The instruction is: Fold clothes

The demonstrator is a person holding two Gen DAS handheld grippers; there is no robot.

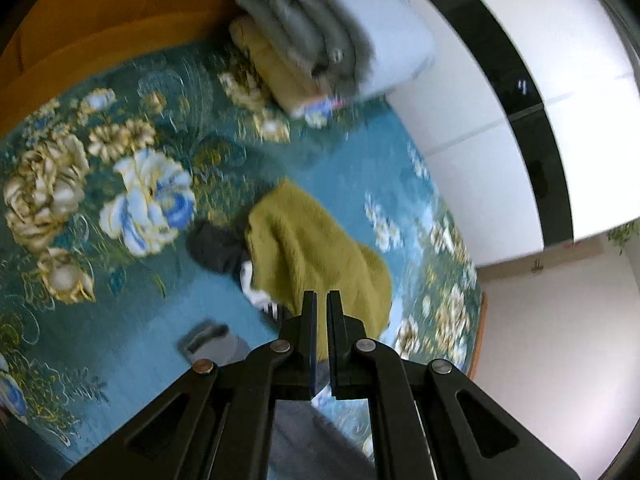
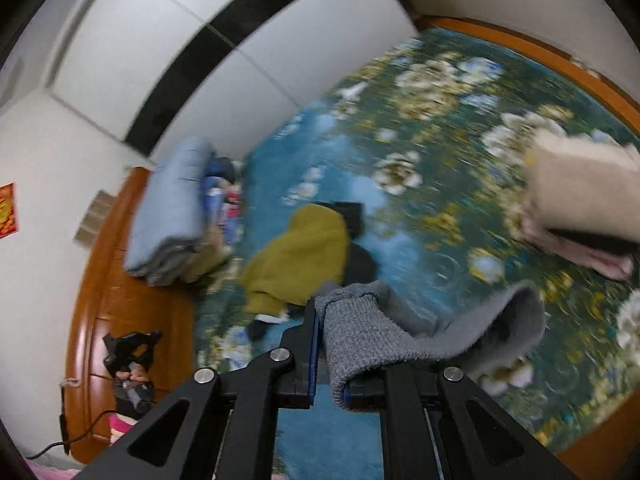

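Home bedroom, floral bedspread (image 1: 120, 320), wooden bed frame (image 2: 100, 280), folded clothes pile (image 1: 304, 40)

Lay spread across the bed: a teal floral bedspread (image 1: 132, 292) with large cream and blue blooms. Ran along its edge: an orange wooden bed frame (image 2: 120, 304). Stood behind: a white wall (image 1: 500, 92) crossed by a glossy black band (image 2: 248, 28). Hung at the far left of the right wrist view: a small red paper (image 2: 8, 210), blurred. Trailed over the frame: a black cable (image 2: 76, 436).
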